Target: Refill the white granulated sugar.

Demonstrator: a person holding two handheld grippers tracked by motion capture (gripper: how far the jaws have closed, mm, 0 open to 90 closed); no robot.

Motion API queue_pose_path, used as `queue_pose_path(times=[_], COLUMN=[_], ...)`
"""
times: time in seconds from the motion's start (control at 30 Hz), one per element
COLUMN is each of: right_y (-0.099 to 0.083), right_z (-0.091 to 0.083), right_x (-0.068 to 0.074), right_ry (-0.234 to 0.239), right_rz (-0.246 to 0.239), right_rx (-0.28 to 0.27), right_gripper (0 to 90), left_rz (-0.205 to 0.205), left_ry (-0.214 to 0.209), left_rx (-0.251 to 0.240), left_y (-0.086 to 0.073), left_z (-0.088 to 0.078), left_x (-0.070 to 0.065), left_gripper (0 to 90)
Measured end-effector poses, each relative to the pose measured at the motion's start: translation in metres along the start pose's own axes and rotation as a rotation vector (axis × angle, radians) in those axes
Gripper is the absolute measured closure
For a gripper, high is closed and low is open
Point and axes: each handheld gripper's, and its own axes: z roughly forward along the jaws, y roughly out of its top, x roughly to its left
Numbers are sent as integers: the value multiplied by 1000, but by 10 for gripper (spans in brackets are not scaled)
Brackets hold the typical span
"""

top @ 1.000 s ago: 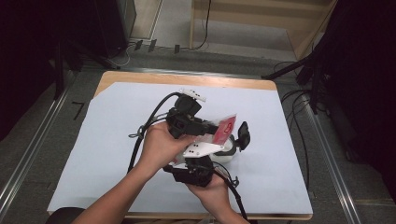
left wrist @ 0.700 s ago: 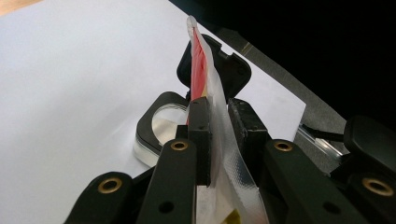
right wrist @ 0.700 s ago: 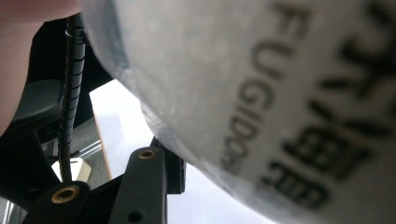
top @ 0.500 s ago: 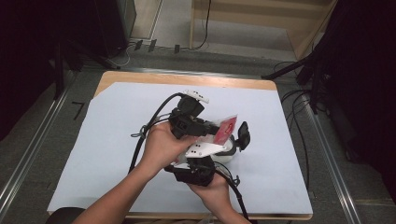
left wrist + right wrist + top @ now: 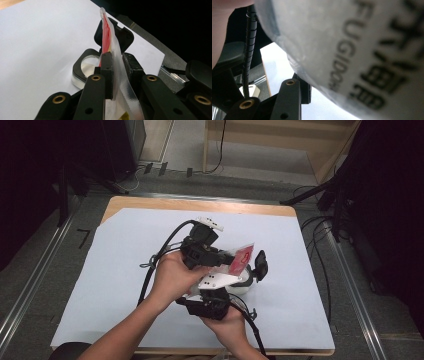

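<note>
White paper covers the table (image 5: 125,270) – left gripper (image 5: 117,67) pinches a limp, slippery packet (image 5: 110,45) (best held by its seal); right gripper's (image 5: 212,302) jaw state unclear – beside an open-lidded container (image 5: 252,270)

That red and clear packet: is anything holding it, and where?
Yes. The left gripper pinches the packet on its clear sealed edge; the right gripper's hold cannot be told.

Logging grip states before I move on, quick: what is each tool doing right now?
Left tool: closed on the top edge of the red and clear packet.
Right tool: against the white printed container; whether it grips cannot be told.
</note>
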Motion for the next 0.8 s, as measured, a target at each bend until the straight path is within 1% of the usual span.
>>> queue_pose_path(times=[0.23, 0.3, 0.4, 0.53, 0.57, 0.6, 0.8], right_y=[1, 2, 4, 6, 6, 7, 8], right_z=[0, 0, -2, -2, -2, -2, -2], right_x=[0, -1, 0, 2, 2, 2, 2], right_ry=[1, 5, 5, 1, 0, 4, 6], right_rz=[12, 14, 26, 16, 12, 8, 15], right_rx=[-4, -3, -3, 0, 2, 3, 10], right_gripper=[631, 635, 636, 636, 636, 636, 636], left_rz=[-2, -9, -9, -1, 5, 3, 5], left_ry=[-6, -8, -6, -9, 0, -1, 5], left_rx=[-7, -13, -16, -24, -26, -27, -33], left_y=[2, 2, 4, 4, 3, 3, 4], left_z=[0, 0, -1, -4, -5, -6, -7], left_x=[1, 3, 1, 0, 0, 0, 0], left_gripper=[800, 804, 805, 808, 808, 808, 811])
